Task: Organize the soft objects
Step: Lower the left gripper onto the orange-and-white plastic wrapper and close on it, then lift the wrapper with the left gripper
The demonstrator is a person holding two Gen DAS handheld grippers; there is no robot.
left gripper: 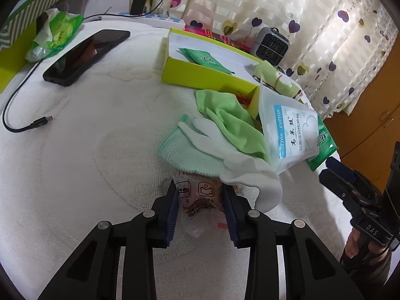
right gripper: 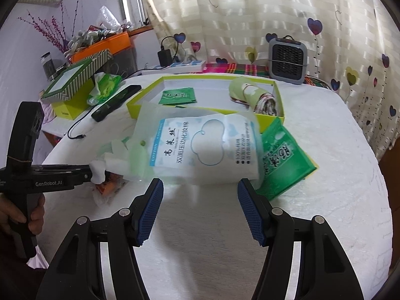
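My left gripper [left gripper: 200, 197] is shut on a clear plastic packet with red print [left gripper: 197, 207] that lies on the white towel, its far end tucked under a white glove [left gripper: 225, 150]. The glove rests on a mint knitted cloth [left gripper: 190, 152] and beneath a light green cloth [left gripper: 230, 117]. A cotton pad bag [right gripper: 200, 150] leans against the yellow-green box [right gripper: 142, 102], beside a green packet [right gripper: 285, 160]. My right gripper [right gripper: 200, 195] stands open just short of the bag with nothing between its fingers. The box holds a green sachet [right gripper: 177, 96] and a rolled cloth [right gripper: 252, 95].
A black phone [left gripper: 85, 55] and a loose cable [left gripper: 25, 125] lie on the towel at the left. A green tissue pack [left gripper: 57, 32] and a striped box [right gripper: 75, 80] sit behind them. A small grey heater [right gripper: 287, 60] stands by the curtain.
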